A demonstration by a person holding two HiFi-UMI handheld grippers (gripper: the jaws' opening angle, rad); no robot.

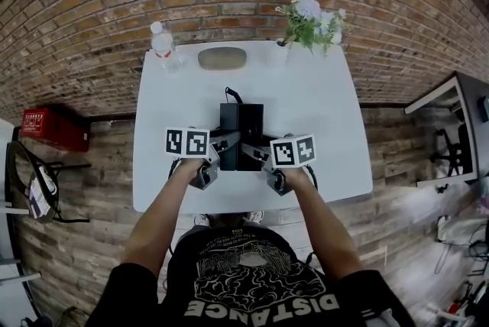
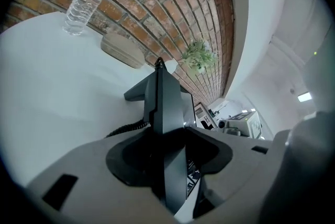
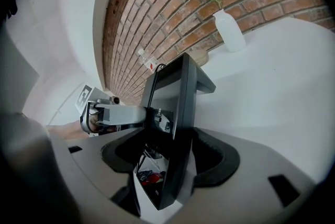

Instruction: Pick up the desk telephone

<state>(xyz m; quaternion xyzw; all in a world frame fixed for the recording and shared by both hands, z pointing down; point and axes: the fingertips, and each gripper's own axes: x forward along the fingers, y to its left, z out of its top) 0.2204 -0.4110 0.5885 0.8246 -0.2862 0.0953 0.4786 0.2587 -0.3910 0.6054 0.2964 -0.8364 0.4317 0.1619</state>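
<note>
The black desk telephone (image 1: 241,127) stands on the white table (image 1: 313,111), in front of the person. My left gripper (image 1: 223,144) reaches in at its left side and my right gripper (image 1: 258,153) at its right side. In the left gripper view the telephone's edge (image 2: 166,108) stands upright between the jaws of the left gripper (image 2: 170,165), with a sliver of table showing beside it, so the jaws are open. A coiled cord (image 2: 128,127) trails off to the left. In the right gripper view the telephone (image 3: 175,108) sits between the open jaws of the right gripper (image 3: 167,165), and the left gripper (image 3: 112,115) shows beyond it.
At the table's far edge stand a water bottle (image 1: 161,43), a tan oval case (image 1: 222,57) and a white vase of flowers (image 1: 309,20), against a brick wall. A red box (image 1: 47,127) lies on the floor at the left, a desk (image 1: 451,127) at the right.
</note>
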